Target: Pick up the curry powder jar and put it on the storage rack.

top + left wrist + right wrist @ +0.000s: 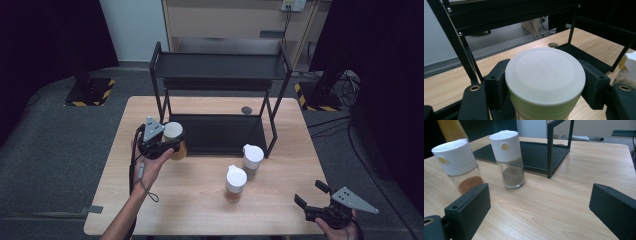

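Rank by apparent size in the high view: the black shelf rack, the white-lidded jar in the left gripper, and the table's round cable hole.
1. Black shelf rack, by far the largest.
2. White-lidded jar, clamped in the left gripper.
3. Cable hole, smallest.

High view down over the table [200, 200]; both gripper views low, close, toward the black rack [220, 75].

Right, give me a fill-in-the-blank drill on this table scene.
1. The left gripper is shut on a ____ with a white lid.
2. The right gripper has its fingers ____.
3. The number of shakers standing free on the table is ____.
4. The black rack has ____ shelves.

Missing words: jar; open; two; two
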### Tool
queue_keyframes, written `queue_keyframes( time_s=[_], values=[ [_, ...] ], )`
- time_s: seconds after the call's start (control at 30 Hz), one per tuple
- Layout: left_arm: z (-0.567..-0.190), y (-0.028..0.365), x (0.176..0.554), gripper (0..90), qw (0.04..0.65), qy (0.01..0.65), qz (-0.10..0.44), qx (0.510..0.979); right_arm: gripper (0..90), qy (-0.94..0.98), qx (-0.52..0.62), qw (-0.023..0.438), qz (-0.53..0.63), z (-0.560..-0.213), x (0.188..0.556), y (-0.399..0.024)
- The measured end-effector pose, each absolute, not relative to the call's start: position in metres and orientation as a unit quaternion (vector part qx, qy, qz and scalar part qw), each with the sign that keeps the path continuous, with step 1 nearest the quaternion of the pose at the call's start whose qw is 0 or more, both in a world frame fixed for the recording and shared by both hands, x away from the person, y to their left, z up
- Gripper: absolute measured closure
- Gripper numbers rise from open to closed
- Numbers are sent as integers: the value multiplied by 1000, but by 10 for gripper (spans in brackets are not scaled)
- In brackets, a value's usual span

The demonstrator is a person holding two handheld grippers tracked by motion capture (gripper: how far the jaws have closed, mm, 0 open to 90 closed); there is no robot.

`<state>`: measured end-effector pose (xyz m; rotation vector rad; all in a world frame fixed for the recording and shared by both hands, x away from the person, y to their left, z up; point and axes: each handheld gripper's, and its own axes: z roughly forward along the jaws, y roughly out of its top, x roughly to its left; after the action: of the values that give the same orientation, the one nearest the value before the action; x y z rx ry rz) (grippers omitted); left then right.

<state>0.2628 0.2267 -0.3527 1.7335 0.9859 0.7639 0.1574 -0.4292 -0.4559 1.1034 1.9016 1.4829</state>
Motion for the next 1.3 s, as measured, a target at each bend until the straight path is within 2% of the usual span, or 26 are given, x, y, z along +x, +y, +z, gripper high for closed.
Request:
queue_keyframes(
  time_s=[0.6,1.3],
  values=[
    [-363,207,297,316,475,439,335,685,46,695,403,240,545,-457,158,-430],
    [-375,185,326,317,455,467,340,677,46,692,404,236,549,-458,158,-432]
  ],
)
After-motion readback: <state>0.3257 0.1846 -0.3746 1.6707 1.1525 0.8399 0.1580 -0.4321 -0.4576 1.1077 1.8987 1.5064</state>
